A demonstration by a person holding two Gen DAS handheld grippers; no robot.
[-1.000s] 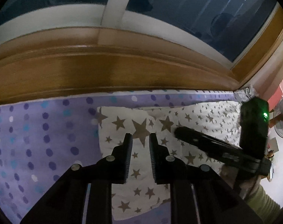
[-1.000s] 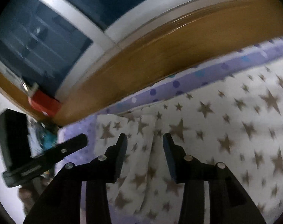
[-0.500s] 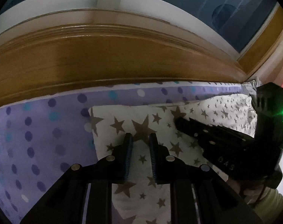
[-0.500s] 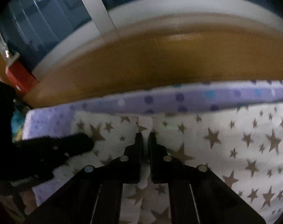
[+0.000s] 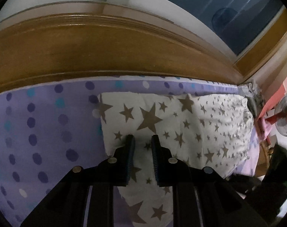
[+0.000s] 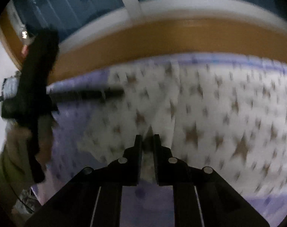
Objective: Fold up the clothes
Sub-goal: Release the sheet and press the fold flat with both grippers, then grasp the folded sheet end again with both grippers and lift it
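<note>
A white cloth with brown stars [image 5: 181,124] lies spread on a purple dotted bedsheet [image 5: 39,132]. My left gripper [image 5: 142,143] rests on the cloth's left part with its tips on the fabric, and white fabric fills the narrow gap between its jaws. In the blurred right wrist view, my right gripper [image 6: 147,141] has a pinched ridge of the cloth [image 6: 219,113] between its jaws, which are opening slightly. The left gripper's fingers [image 6: 105,92] reach in over the cloth's far left edge. The right gripper's dark body [image 5: 266,179] shows at the lower right.
A wooden ledge [image 5: 105,53] runs along the far side of the bed below a dark window [image 5: 219,9]. A fan [image 5: 285,117] and red items stand past the bed's right end. A sleeve [image 6: 3,170] shows at the left edge.
My right gripper closed on the cloth and swept sideways, leaving the middle of the left view for its lower right corner. The left gripper sank slightly onto the cloth.
</note>
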